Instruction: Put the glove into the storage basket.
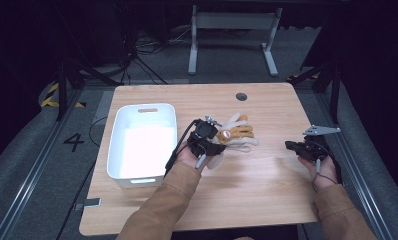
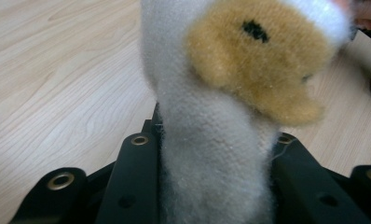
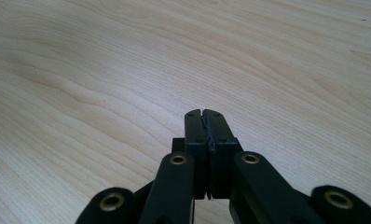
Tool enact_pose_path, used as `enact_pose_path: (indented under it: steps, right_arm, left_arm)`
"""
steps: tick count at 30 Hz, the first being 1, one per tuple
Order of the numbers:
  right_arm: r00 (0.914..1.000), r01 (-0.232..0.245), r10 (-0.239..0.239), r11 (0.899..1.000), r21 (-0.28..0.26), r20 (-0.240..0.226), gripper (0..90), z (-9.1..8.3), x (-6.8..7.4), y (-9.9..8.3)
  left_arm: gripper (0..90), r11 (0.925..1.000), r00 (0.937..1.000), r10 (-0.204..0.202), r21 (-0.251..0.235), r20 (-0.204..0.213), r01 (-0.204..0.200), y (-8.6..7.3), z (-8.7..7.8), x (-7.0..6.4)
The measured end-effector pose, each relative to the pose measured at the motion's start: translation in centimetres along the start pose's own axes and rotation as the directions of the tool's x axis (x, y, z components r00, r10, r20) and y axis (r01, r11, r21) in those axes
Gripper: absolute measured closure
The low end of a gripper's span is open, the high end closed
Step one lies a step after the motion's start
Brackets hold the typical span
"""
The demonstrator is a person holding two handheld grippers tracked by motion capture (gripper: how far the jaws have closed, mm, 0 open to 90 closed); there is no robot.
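From the high view, your left gripper (image 1: pixel 218 139) sits near the middle of the wooden table (image 1: pixel 267 190), just right of the white bin (image 1: pixel 143 141). It meets the near-left end of a plush toy (image 1: pixel 237 134), a cream and tan piece with a small red spot. The toy lies on the tabletop with its long axis running roughly left to right, tilted a little away from you toward the right, and its limbs fan out on that far-right side. Your right gripper (image 1: pixel 298 146) is well apart from it, near the table's right edge, pointing left toward the toy, with the grey plate on top.

In the left gripper view, the toy (image 2: pixel 216 154) rises between your two black jaws, its cream body pinched between them and squeezed narrower where they press it. The body runs straight away from the camera along the jaws, so its long axis lines up with the gripper. Beyond the jaws it widens into a tan patch with one small black mark. The tabletop (image 2: pixel 58 84) shows to the left and behind.

In the right gripper view, your right gripper (image 3: pixel 205 114) has its jaws pressed flat together with nothing between them. They hang over bare wood (image 3: pixel 104 70), whose grain runs across the picture.
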State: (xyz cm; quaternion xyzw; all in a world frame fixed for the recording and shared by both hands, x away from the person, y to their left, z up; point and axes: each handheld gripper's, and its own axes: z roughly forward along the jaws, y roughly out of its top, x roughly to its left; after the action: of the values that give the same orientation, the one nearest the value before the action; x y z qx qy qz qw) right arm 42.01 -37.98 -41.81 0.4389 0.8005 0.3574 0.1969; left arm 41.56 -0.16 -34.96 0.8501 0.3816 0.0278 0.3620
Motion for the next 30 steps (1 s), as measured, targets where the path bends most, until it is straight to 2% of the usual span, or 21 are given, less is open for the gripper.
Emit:
enact_pose_path:
  steps: [2, 4, 8, 12, 16, 18, 19, 20, 21, 24, 26, 27, 30]
  right_arm:
    - [1.0, -0.001, 0.001, 1.0, 0.003, -0.002, 88.8, 0.1, -0.1, 0.0]
    - [1.0, -0.002, 0.002, 1.0, 0.004, -0.003, 88.8, 0.2, -0.1, 0.0]
    - [1.0, -0.001, 0.001, 1.0, 0.004, -0.007, 88.9, 0.3, -0.1, 0.1]
    - [0.9999, -0.002, 0.002, 1.0, 0.015, -0.013, 88.8, 0.6, -0.2, 0.2]
    - [0.9999, 0.003, -0.002, 1.0, 0.017, -0.014, 88.8, 0.9, -0.1, 0.4]
    - [0.9998, 0.005, -0.005, 1.0, 0.018, -0.019, 88.8, 1.0, -0.1, 0.6]
    - [0.9998, 0.005, -0.005, 1.0, 0.018, -0.019, 88.8, 1.0, -0.1, 0.6]
    - [0.9998, 0.006, -0.006, 1.0, 0.016, -0.021, 88.8, 1.2, -0.1, 0.7]
    - [0.9998, 0.006, -0.006, 1.0, 0.016, -0.021, 88.8, 1.2, -0.1, 0.7]
    - [0.9996, 0.008, -0.008, 1.0, 0.012, -0.028, 88.8, 1.5, -0.2, 1.1]
    - [0.9995, 0.004, -0.004, 1.0, 0.006, -0.03, 88.9, 1.7, -0.2, 1.2]
    - [0.9995, 0.006, -0.006, 1.0, 0.006, -0.032, 88.8, 1.7, -0.2, 1.4]
    - [0.9994, 0.007, -0.007, 1.0, 0.006, -0.035, 88.8, 1.9, -0.1, 1.5]
  left_arm:
    - [68.6, 0.9996, 0.9999, -0.017, 0.023, -0.003, 0.017, 0.4, -0.3, 0.4]
    - [68.5, 0.9986, 0.9992, -0.034, 0.04, 0.022, 0.034, 0.7, -0.5, 0.7]
    - [68.3, 0.9963, 0.9979, -0.059, 0.064, 0.027, 0.057, 1.1, -1.0, 1.1]
    - [68.2, 0.991, 0.9962, -0.087, 0.102, -0.005, 0.087, 1.8, -1.7, 1.4]
    - [67.8, 0.985, 0.9941, -0.107, 0.135, -0.014, 0.108, 2.1, -2.0, 1.7]
    - [67.7, 0.9787, 0.9905, -0.134, 0.153, -0.032, 0.137, 2.3, -2.4, 2.1]
    - [67.8, 0.9787, 0.9905, -0.134, 0.153, -0.032, 0.137, 2.3, -2.4, 2.1]
    - [67.8, 0.974, 0.9876, -0.149, 0.165, -0.049, 0.155, 2.5, -2.7, 2.3]
    - [67.8, 0.974, 0.9876, -0.149, 0.165, -0.049, 0.155, 2.5, -2.7, 2.3]
    - [67.8, 0.9672, 0.9831, -0.166, 0.181, -0.077, 0.178, 2.7, -3.6, 2.8]
    - [67.8, 0.9665, 0.9823, -0.167, 0.183, -0.084, 0.18, 2.8, -3.8, 2.9]
    - [67.5, 0.9633, 0.9782, -0.182, 0.181, -0.1, 0.198, 2.9, -4.3, 3.3]
    - [67.4, 0.9587, 0.9729, -0.196, 0.184, -0.122, 0.217, 3.1, -5.0, 3.7]
